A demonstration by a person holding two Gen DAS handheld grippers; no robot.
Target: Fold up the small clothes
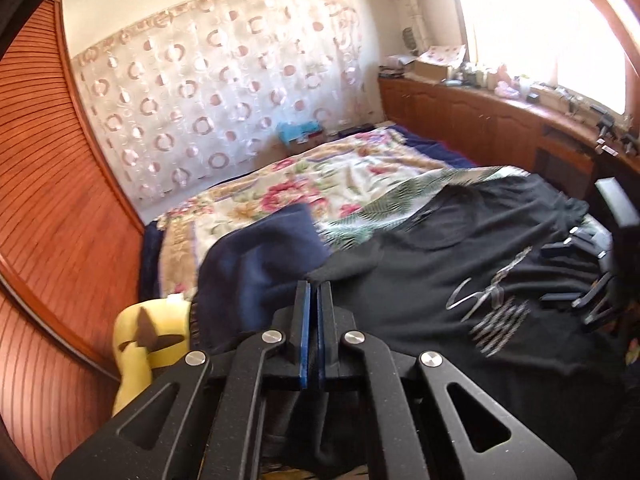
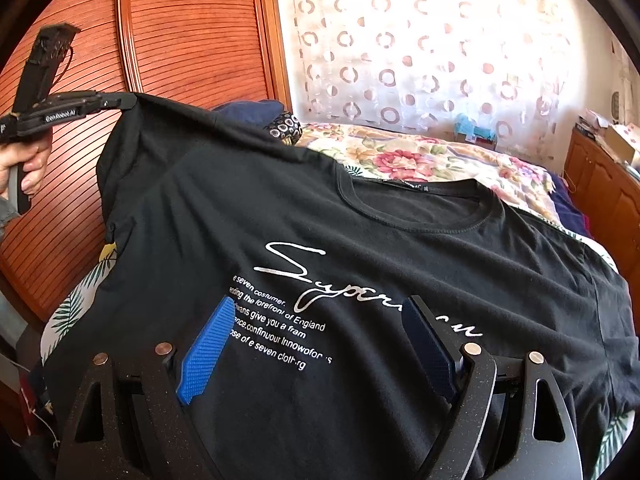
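black T-shirt (image 2: 360, 240) on floral bedspread (image 2: 420, 156) | left gripper (image 2: 124, 101) jaws pinch its sleeve | right gripper (image 2: 320, 344) jaws wide, empty

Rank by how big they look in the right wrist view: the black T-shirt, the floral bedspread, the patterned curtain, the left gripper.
1. Black T-shirt: fills most of the frame, though it lies nearest the camera.
2. Patterned curtain.
3. Floral bedspread: partly hidden by the shirt, so its place after the curtain is unsure.
4. Left gripper: smallest.

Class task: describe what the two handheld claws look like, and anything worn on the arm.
Both claws, left claw and right claw, are matte black linkages with round metal pivots and ribbed blue pads. The left bears white lettering on its side. A grey sleeve edge shows.
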